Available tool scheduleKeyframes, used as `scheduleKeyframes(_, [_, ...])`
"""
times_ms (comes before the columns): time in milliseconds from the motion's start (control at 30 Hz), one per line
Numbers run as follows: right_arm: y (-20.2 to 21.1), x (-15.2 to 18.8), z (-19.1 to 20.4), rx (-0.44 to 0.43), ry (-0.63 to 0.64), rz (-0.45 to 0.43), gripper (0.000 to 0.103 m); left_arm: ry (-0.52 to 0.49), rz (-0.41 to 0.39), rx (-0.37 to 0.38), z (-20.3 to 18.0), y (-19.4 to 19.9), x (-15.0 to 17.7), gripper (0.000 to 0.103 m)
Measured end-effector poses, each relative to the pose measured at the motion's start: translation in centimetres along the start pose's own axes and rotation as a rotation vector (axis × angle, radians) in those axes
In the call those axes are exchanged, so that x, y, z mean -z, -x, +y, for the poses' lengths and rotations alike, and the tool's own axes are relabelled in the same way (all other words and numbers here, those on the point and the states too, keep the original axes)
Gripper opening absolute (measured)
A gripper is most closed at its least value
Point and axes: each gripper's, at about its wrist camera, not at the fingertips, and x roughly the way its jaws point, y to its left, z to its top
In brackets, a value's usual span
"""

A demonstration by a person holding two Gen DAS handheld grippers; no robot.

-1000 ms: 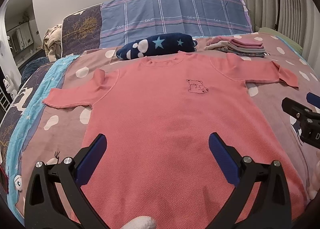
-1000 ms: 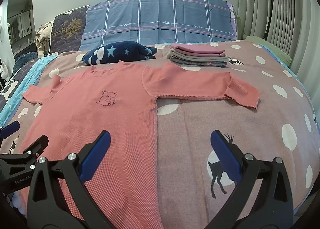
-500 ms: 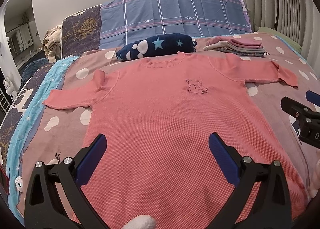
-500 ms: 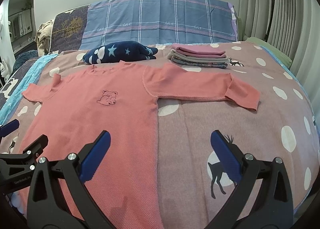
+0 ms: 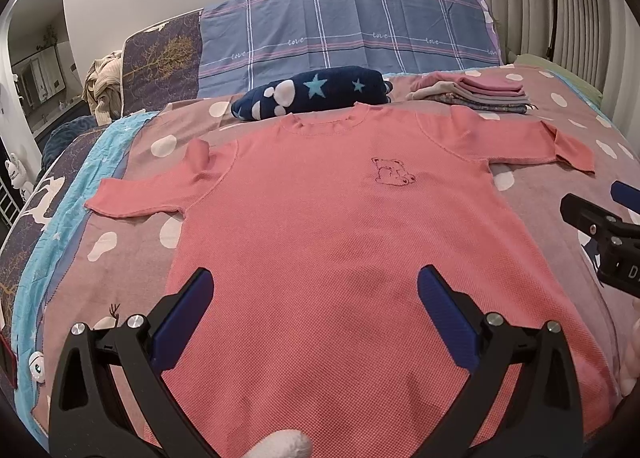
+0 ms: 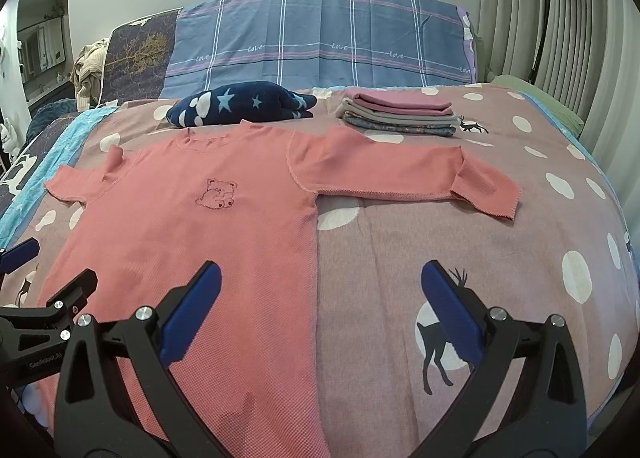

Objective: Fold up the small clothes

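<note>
A pink long-sleeved shirt with a small bear print lies flat, front up, on the bed, sleeves spread out to both sides; it also shows in the right wrist view. My left gripper is open and empty above the shirt's lower body. My right gripper is open and empty above the shirt's right side seam. Its right sleeve lies stretched out, the cuff end bent.
A stack of folded clothes sits at the back right. A navy star-patterned bundle lies beyond the collar. Plaid pillows stand behind. The polka-dot bedspread extends right. The right gripper shows at the left wrist view's right edge.
</note>
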Motion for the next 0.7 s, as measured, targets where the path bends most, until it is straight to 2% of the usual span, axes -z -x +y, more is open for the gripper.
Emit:
scheduleKeyframes(533, [0.1, 0.2, 0.3, 0.011, 0.014, -0.008, 0.101, 0.004, -0.022, 0.016, 0.0, -0.2, 0.2, 0.102])
scheduleKeyframes(700, [0.1, 0.2, 0.3, 0.015, 0.008, -0.007, 0.101, 0.059, -0.029, 0.081, 1.0, -0.8, 0.5, 0.102])
